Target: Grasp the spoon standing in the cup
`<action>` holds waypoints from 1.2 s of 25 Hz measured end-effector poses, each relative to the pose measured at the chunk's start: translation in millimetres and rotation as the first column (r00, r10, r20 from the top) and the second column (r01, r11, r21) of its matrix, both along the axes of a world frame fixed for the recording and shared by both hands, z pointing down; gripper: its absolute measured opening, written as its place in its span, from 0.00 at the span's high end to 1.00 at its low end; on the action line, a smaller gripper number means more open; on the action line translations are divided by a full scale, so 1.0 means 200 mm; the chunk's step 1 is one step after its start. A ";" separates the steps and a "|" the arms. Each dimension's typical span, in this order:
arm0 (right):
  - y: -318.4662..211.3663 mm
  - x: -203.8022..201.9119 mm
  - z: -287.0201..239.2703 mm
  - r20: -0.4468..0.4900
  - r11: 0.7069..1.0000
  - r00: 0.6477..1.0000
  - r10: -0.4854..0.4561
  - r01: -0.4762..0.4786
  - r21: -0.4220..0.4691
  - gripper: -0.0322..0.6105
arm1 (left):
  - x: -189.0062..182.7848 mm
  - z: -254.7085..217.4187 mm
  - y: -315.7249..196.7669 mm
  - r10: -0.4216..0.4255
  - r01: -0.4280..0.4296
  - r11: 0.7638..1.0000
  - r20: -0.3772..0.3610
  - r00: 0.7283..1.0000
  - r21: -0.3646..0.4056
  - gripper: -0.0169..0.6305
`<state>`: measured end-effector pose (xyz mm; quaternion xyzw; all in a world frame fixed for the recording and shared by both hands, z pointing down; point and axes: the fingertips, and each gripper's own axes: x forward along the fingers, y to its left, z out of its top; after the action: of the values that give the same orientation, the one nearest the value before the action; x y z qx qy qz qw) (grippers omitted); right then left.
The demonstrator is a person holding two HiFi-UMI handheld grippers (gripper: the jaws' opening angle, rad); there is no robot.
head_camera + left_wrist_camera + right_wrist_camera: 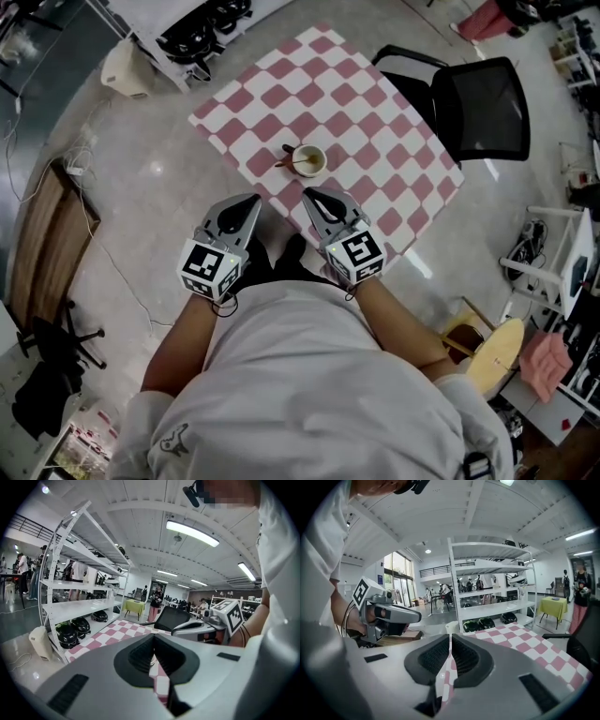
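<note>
Spoon [292,161] stands in the cup [311,162], handle tipped out, easy to reach.
Mid-bench [375,112] sits the cup; left hand-held gripper [253,199] and right hand-held gripper [308,193] hover near its front edge, jaws together, probably lining up before opening.

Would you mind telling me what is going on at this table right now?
A person stands at a table with a pink-and-white checked cloth, holding a gripper in each hand. The left gripper and the right gripper are both shut and empty, side by side near the table's closest edge. Further in sits a cup with a spoon standing in it. Neither gripper touches it, so the spoon is not yet grasped.
</note>
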<state>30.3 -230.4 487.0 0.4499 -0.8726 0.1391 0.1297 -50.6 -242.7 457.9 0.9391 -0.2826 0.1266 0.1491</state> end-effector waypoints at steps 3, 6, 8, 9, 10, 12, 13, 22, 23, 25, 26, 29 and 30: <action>-0.05 -0.01 0.08 -0.006 1.000 1.000 0.004 -0.004 -0.031 0.90 | -0.01 0.06 -0.04 0.012 -0.011 1.000 0.013 1.000 -0.022 0.96; -0.08 -0.05 0.15 -0.008 0.998 1.000 -0.006 0.005 -0.061 0.89 | -0.01 0.11 -0.07 0.023 -0.022 0.999 0.020 1.000 -0.034 0.96; -0.10 -0.07 0.20 -0.015 0.997 1.000 -0.011 0.010 -0.075 0.90 | -0.02 0.14 -0.10 0.028 -0.027 0.999 0.026 0.999 -0.035 0.96; -0.11 -0.08 0.22 -0.019 0.997 1.000 -0.011 0.009 -0.081 0.89 | -0.02 0.16 -0.11 0.031 -0.029 0.999 0.031 0.999 -0.036 0.96; -0.12 -0.09 0.25 -0.019 0.996 1.000 -0.009 0.007 -0.091 0.89 | -0.02 0.18 -0.12 0.035 -0.033 0.999 0.036 0.999 -0.042 0.96; -0.13 -0.10 0.31 -0.010 0.993 1.000 -0.007 0.006 -0.120 0.89 | -0.02 0.23 -0.12 0.046 -0.044 0.997 0.042 0.998 -0.063 0.96; -0.14 -0.11 0.33 -0.006 0.991 1.000 -0.009 0.008 -0.135 0.89 | -0.01 0.25 -0.12 0.052 -0.049 0.996 0.043 0.998 -0.077 0.96; -0.24 -0.17 0.52 -0.055 0.982 0.998 -0.005 -0.006 -0.189 0.80 | 0.00 0.37 -0.15 0.091 -0.086 0.988 0.033 0.995 -0.129 0.96; -0.25 -0.16 0.54 -0.062 0.981 0.998 0.001 -0.013 -0.193 0.79 | 0.00 0.39 -0.17 0.094 -0.089 0.987 0.035 0.995 -0.132 0.96; -0.26 -0.16 0.58 -0.075 0.979 0.997 0.010 -0.025 -0.201 0.76 | 0.00 0.42 -0.19 0.103 -0.097 0.986 0.038 0.994 -0.137 0.96; -0.27 -0.16 0.60 -0.082 0.978 0.997 0.012 -0.029 -0.206 0.75 | 0.00 0.43 -0.20 0.108 -0.102 0.985 0.039 0.993 -0.140 0.96; -0.29 -0.16 0.65 -0.118 0.978 0.993 0.008 -0.032 -0.204 0.74 | 0.00 0.48 -0.23 0.114 -0.107 0.983 0.037 0.993 -0.150 0.96; -0.31 -0.15 0.66 -0.133 0.980 0.991 0.008 -0.035 -0.198 0.74 | 0.01 0.49 -0.24 0.114 -0.107 0.983 0.035 0.993 -0.152 0.96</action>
<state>-0.4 -291.8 618.7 0.4522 -0.8388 0.1978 0.2299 -49.2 -290.9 555.4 0.9366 -0.2228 0.1760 0.2055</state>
